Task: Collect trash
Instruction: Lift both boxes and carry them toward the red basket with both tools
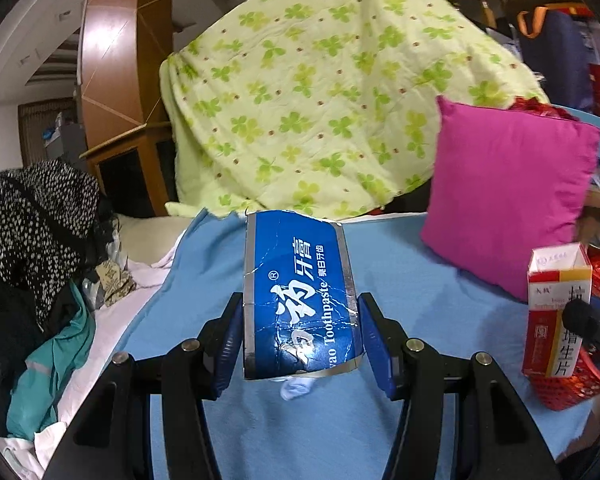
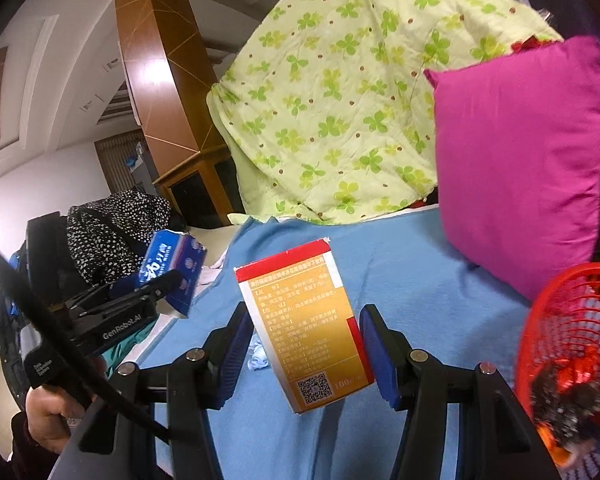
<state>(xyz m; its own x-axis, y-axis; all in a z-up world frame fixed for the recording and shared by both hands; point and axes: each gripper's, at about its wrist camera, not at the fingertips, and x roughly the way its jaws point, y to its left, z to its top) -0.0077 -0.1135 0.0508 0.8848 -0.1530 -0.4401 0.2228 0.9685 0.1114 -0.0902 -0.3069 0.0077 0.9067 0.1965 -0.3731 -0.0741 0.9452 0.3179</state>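
Note:
My left gripper point(image 1: 300, 340) is shut on a torn blue toothpaste box point(image 1: 298, 296) and holds it above the blue sheet point(image 1: 400, 272); the box also shows in the right wrist view point(image 2: 174, 276). My right gripper point(image 2: 306, 344) is shut on a red and yellow medicine box point(image 2: 306, 320), also held above the sheet; it shows in the left wrist view point(image 1: 556, 312). A red mesh basket point(image 2: 572, 320) with trash inside sits at the right, close to the right gripper. A small crumpled white tissue point(image 1: 298, 388) lies on the sheet below the left gripper.
A magenta pillow point(image 1: 508, 196) leans at the back right. A green clover-print quilt point(image 1: 320, 92) is draped behind. Piled clothes, one black with white spots point(image 1: 36, 216), lie at the left. A wooden cabinet point(image 1: 116, 80) stands at the far left.

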